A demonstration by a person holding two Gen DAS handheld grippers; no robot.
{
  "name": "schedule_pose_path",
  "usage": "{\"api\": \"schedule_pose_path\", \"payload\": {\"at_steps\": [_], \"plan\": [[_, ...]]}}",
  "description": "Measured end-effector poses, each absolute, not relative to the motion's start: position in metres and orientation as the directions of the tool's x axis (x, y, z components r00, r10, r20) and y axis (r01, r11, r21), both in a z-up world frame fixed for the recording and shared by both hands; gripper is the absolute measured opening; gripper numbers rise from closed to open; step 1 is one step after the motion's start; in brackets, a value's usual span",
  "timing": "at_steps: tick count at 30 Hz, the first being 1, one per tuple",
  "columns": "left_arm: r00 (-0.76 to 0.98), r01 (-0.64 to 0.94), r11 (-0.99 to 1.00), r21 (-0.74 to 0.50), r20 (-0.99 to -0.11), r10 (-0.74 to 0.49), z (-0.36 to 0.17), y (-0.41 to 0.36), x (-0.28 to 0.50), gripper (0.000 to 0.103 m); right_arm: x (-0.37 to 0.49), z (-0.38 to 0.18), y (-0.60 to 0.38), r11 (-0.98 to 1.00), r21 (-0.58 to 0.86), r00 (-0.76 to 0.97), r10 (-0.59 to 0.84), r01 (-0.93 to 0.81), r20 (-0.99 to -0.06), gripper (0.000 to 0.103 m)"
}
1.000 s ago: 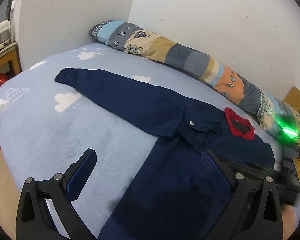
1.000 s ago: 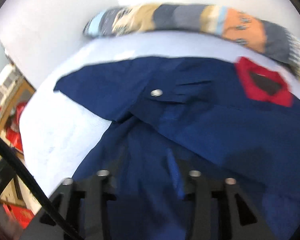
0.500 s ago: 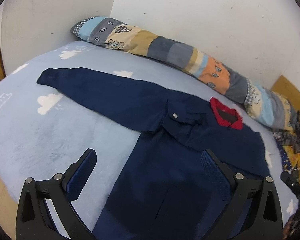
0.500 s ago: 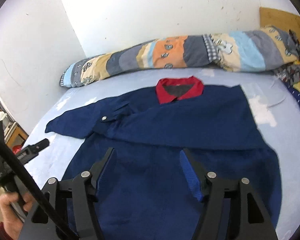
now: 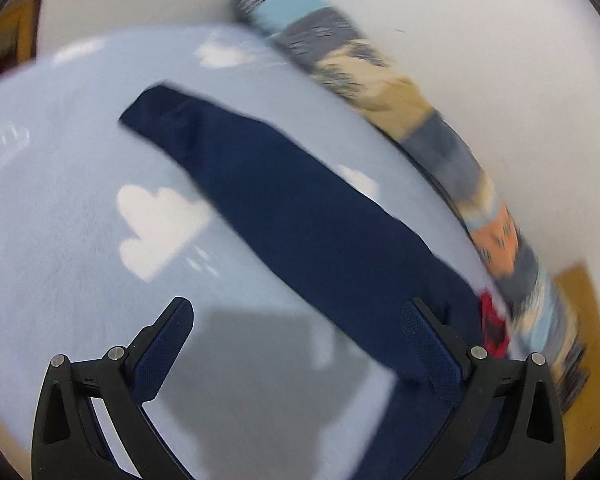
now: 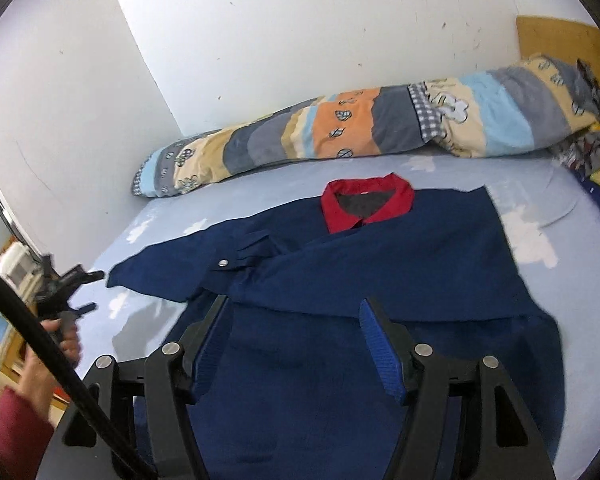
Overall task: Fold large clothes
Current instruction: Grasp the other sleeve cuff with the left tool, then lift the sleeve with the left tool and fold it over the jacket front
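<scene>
A navy shirt (image 6: 380, 264) with a red collar (image 6: 368, 204) lies flat on the light blue bed. One sleeve is folded across its chest; the other sleeve (image 5: 284, 208) stretches out to the left. My left gripper (image 5: 296, 316) is open and empty, low over the sheet beside that sleeve; it also shows in the right wrist view (image 6: 86, 292), near the cuff. My right gripper (image 6: 296, 312) is open and empty above the shirt's lower body.
A long patchwork bolster (image 6: 360, 128) lies along the white wall behind the shirt. The blue cloud-print sheet (image 5: 60, 208) spreads left of the sleeve. Patterned cloth (image 6: 596, 168) is heaped at the far right. Furniture stands beyond the bed's left edge.
My left gripper has swung left and down toward the outstretched sleeve; its view is blurred. My right gripper has drawn back a little and holds steady over the shirt body.
</scene>
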State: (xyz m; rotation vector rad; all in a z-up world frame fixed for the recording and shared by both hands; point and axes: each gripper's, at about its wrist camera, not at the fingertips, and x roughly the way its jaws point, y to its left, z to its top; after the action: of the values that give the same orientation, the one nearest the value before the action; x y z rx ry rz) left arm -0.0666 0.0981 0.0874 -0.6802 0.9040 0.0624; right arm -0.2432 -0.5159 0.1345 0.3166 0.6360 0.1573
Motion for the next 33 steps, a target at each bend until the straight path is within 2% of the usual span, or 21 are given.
{"api": "schedule_pose_path", "payload": {"at_steps": [2,3,4,5,8,15,17,19,21,22,23,28,33], "plan": [[0.629,-0.395,0.711,-0.581,-0.735,-0.252,0.065,0.131,-0.053,0.098,-0.242,0.132,-0.513,0.940,0.338,0.789,0.246,-0.052,-0.563,0.070],[0.647,-0.416,0.636,-0.650,-0.703,-0.297,0.047,0.150,-0.045,0.094,-0.240,0.131,-0.512,0.944,0.327,0.788,0.239,-0.051,-0.568,0.071],[0.656,-0.440,0.586,-0.680,-0.689,-0.307,0.035,0.161,-0.040,0.082,-0.239,0.130,-0.510,0.946,0.320,0.786,0.238,-0.054,-0.571,0.071],[0.662,-0.458,0.551,-0.697,-0.682,-0.312,0.025,0.170,-0.034,0.080,-0.237,0.129,-0.507,0.948,0.312,0.781,0.238,-0.058,-0.577,0.071],[0.683,-0.467,0.514,-0.720,-0.662,-0.307,0.008,0.181,-0.018,0.080,-0.231,0.123,-0.504,0.951,0.303,0.774,0.235,-0.058,-0.588,0.070],[0.823,-0.390,0.396,-0.831,-0.508,-0.256,-0.010,0.218,0.029,0.080,-0.222,0.112,-0.504,0.962,0.267,0.769,0.211,-0.054,-0.604,0.070],[0.858,-0.362,0.369,-0.856,-0.461,-0.225,-0.010,0.229,0.039,0.083,-0.222,0.112,-0.505,0.963,0.264,0.775,0.210,-0.057,-0.597,0.070],[0.874,-0.357,0.377,-0.855,-0.448,-0.187,-0.008,0.236,0.049,0.082,-0.224,0.113,-0.507,0.964,0.260,0.788,0.199,-0.050,-0.583,0.070],[0.888,-0.336,0.389,-0.858,-0.426,-0.172,-0.002,0.240,0.054,0.047,-0.223,0.114,-0.511,0.963,0.266,0.789,0.195,-0.041,-0.583,0.070],[0.886,-0.334,0.386,-0.860,-0.427,-0.183,-0.003,0.241,0.055,0.008,-0.223,0.114,-0.513,0.962,0.270,0.790,0.191,-0.034,-0.583,0.070],[0.878,-0.343,0.386,-0.856,-0.438,-0.191,-0.001,0.242,0.055,0.000,-0.223,0.114,-0.515,0.961,0.274,0.791,0.188,-0.027,-0.582,0.070],[0.868,-0.308,0.533,-0.788,-0.462,-0.181,0.038,0.231,0.048,0.000,-0.227,0.121,-0.525,0.956,0.293,0.807,0.175,-0.003,-0.564,0.070],[0.871,-0.207,0.670,-0.713,-0.446,-0.206,0.104,0.183,0.036,0.000,-0.243,0.138,-0.544,0.950,0.308,0.847,0.126,0.046,-0.516,0.070]]}}
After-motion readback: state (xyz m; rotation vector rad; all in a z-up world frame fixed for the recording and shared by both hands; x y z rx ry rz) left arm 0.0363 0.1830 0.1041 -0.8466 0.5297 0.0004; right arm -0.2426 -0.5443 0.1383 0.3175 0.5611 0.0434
